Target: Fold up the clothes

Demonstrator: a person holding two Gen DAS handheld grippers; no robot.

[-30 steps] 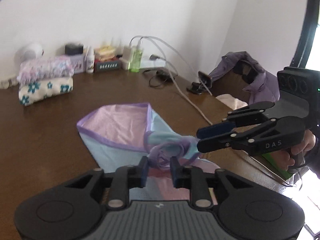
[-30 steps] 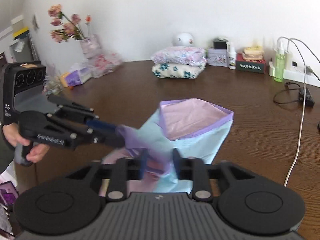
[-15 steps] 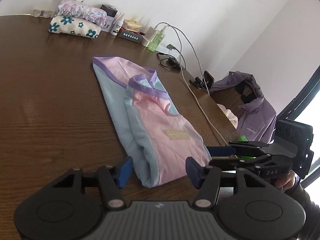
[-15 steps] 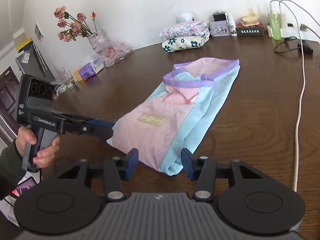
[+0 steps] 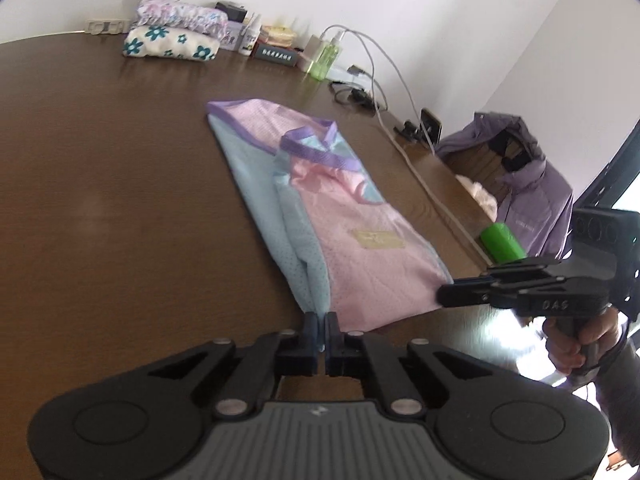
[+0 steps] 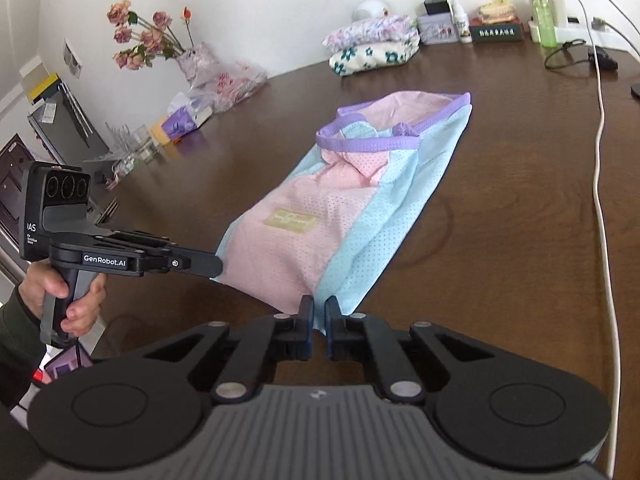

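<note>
1. Black plastic, two grippers: left gripper (image 5: 321, 322) with jaws just closed, pinched on the near blue corner of the garment (image 5: 328, 216); right gripper (image 6: 318, 312) likewise just closed, clamped on the other near corner, blue mesh between its pads.
2. Seen from the opposite camera: left gripper (image 6: 216, 266) reaching in from the side, tip at the pink-and-blue hem; right gripper (image 5: 444, 294) doing the same at its corner.
3. Two hands: left hand (image 6: 70, 294) and right hand (image 5: 576, 338), each wrapped around a grip handle.
4. One garment (image 6: 340, 208), pink, pale blue and purple-trimmed, folded lengthwise into a long strip, flat on the table (image 5: 100, 200) and running away from the grippers; one tan patch (image 5: 376, 238) on the pink panel.
5. One brown wooden table (image 6: 500, 220).
6. Two folded floral items stacked at the far edge (image 5: 174, 34), one on top of the other.
7. One green bottle (image 5: 326, 58) near the wall; one white cable (image 6: 600, 168) trailing along the table.
8. One purple jacket (image 5: 528, 184) draped past the table edge.
9. One bunch of dried roses (image 6: 140, 38) in a wrapped vase.
</note>
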